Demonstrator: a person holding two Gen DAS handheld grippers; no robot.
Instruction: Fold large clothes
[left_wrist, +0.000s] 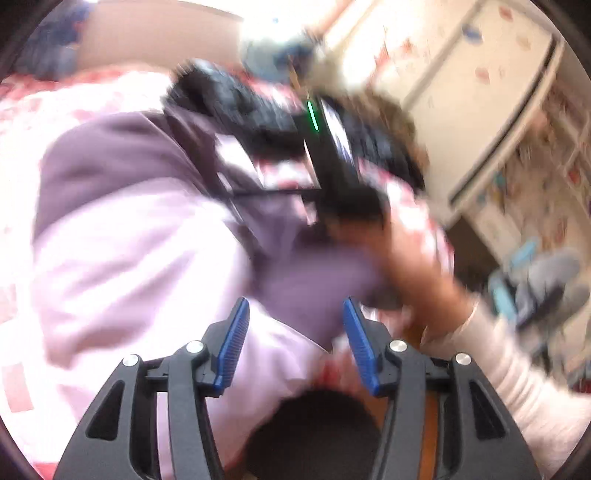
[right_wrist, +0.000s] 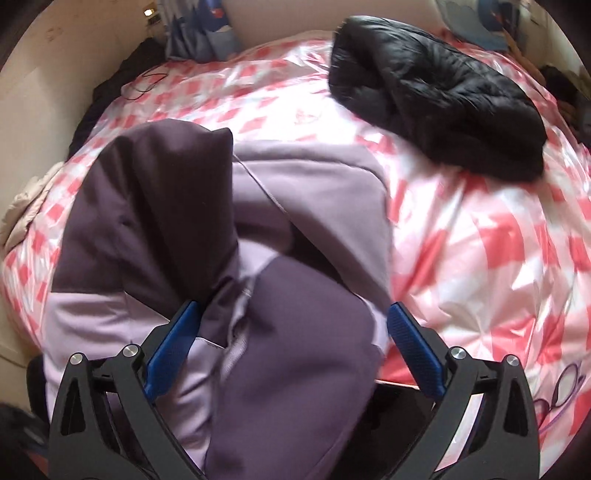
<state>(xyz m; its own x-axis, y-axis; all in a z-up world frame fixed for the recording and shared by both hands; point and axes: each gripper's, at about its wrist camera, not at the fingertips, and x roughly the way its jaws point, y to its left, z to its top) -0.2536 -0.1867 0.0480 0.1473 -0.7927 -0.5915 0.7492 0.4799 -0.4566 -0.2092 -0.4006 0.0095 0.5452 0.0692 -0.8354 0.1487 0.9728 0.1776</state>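
A two-tone purple jacket (right_wrist: 258, 229), dark plum and pale lilac, lies bunched on a bed with a pink-and-white checked cover (right_wrist: 480, 240). It also fills the left wrist view (left_wrist: 140, 229), which is blurred. My left gripper (left_wrist: 295, 306) is open just above the jacket's near part, nothing between its blue pads. My right gripper (right_wrist: 293, 308) is wide open over a dark plum fold of the jacket, its jaws on either side and not closed on it. The right gripper's black body (left_wrist: 332, 155) and the hand holding it show in the left wrist view.
A black puffer jacket (right_wrist: 436, 96) lies on the far right of the bed. A pale garment (right_wrist: 26, 206) lies at the bed's left edge. Blue cushions (right_wrist: 199, 33) stand by the far wall. A white cabinet (left_wrist: 472, 96) and clutter stand right of the bed.
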